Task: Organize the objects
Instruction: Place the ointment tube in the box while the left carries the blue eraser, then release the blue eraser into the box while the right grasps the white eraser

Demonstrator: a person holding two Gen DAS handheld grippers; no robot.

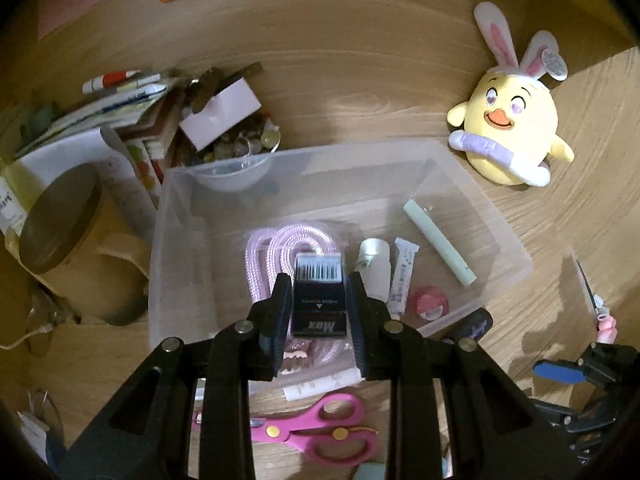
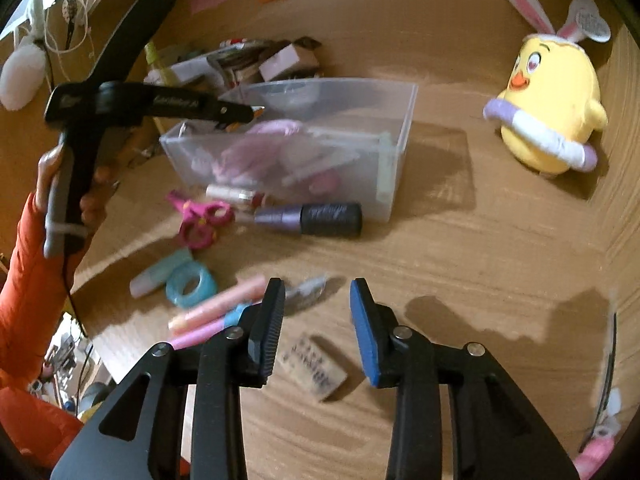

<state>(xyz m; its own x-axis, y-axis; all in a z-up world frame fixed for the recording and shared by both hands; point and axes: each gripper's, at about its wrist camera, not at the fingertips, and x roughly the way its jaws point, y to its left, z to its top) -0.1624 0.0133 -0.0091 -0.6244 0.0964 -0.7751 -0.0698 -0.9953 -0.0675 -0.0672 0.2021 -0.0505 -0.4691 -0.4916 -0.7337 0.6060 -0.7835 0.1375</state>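
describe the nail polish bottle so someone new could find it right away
Start at the clear plastic bin in the middle of the wooden table. Against the outside of its near wall lies the nail polish bottle, on its side. Unlike the pink scissors and the lipstick to its left, it has a metallic purple body and a fat black cap.

A small black box (image 1: 319, 300) reads "Max" and "PRESS TO OPEN", upside down, beneath a barcode. Print on a white tube (image 1: 402, 276) and a small stamp (image 2: 316, 368) is too blurred to read.
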